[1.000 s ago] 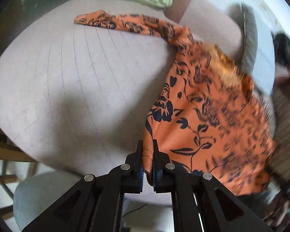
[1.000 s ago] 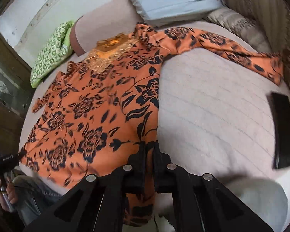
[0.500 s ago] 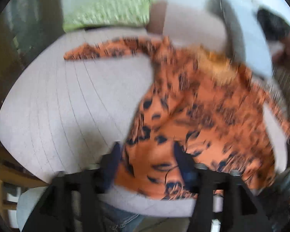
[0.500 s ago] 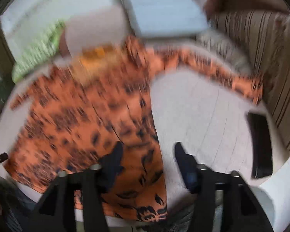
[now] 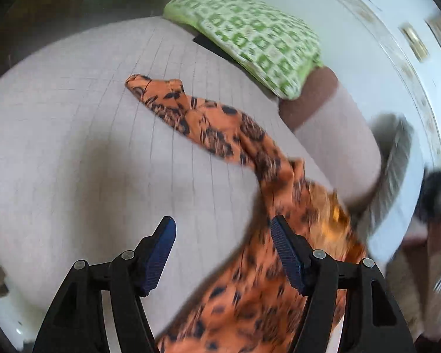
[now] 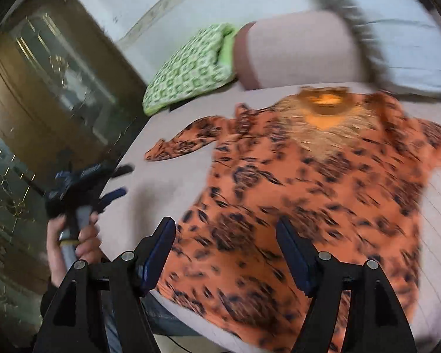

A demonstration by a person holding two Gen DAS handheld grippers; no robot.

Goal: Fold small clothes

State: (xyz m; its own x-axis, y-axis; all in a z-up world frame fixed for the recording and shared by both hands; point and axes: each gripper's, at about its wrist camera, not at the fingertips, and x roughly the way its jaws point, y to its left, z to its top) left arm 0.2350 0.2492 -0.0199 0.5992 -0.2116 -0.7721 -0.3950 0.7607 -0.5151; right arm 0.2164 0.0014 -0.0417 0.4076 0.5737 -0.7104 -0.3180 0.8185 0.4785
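Right wrist view: on the pale bed [image 6: 173, 182] an orange top [image 6: 308, 194] with dark flowers lies spread flat, sleeve out sideways. The right gripper [image 6: 225, 253] is opening, nothing pinched; the left gripper [image 5: 222, 253] gapes empty.

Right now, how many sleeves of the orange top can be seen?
1 clearly: the sleeve lies spread toward the green pillow. The other side of the orange top runs out of frame, probably hidden.
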